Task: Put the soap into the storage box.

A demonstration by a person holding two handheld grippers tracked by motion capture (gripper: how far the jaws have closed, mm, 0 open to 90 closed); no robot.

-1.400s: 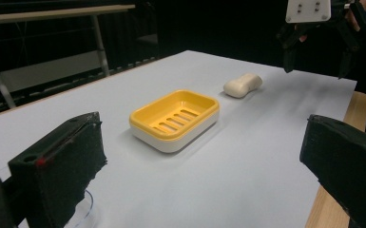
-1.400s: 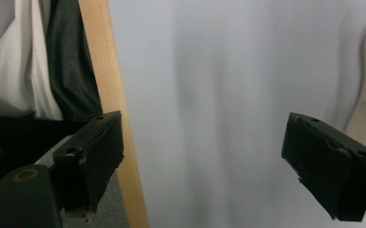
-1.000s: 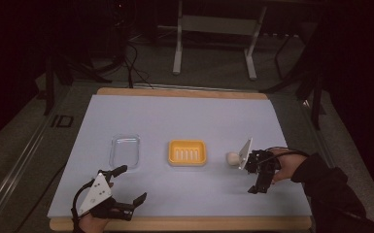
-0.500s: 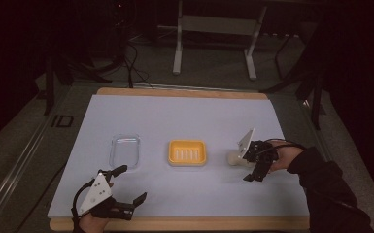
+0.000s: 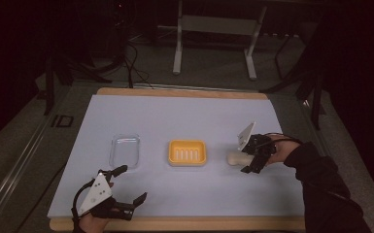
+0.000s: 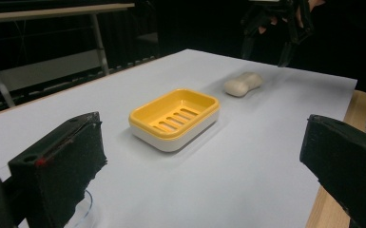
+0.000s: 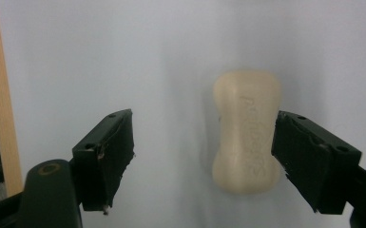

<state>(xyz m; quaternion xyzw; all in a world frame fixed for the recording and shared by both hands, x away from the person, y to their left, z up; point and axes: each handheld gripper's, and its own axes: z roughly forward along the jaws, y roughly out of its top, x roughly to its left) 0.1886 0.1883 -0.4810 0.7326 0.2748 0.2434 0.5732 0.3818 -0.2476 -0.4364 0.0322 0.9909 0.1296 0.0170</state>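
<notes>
A cream soap bar [image 5: 234, 158] lies flat on the white table sheet, to the right of a yellow slotted soap dish [image 5: 188, 152]. My right gripper [image 5: 245, 159] hangs over the bar's right end, tilted downward. In the right gripper view the soap bar [image 7: 247, 130] sits between the jaws of the right gripper [image 7: 209, 156]. It is close against the right jaw, with a wide gap to the left one. These jaws have just been closing and stand open around the bar. My left gripper [image 5: 132, 183] rests open and holds nothing at the front left, facing the soap dish [image 6: 175, 118].
A clear plastic tray [image 5: 125, 150] lies left of the soap dish. The white sheet [image 5: 184, 116] covers a wooden board whose edge shows along the front [image 5: 184, 224]. Dark floor, cables and a metal stand lie beyond the far edge.
The right gripper has moved left and slightly away from the front edge, and its jaws now straddle the soap bar. The left gripper, dish and tray have not moved.
</notes>
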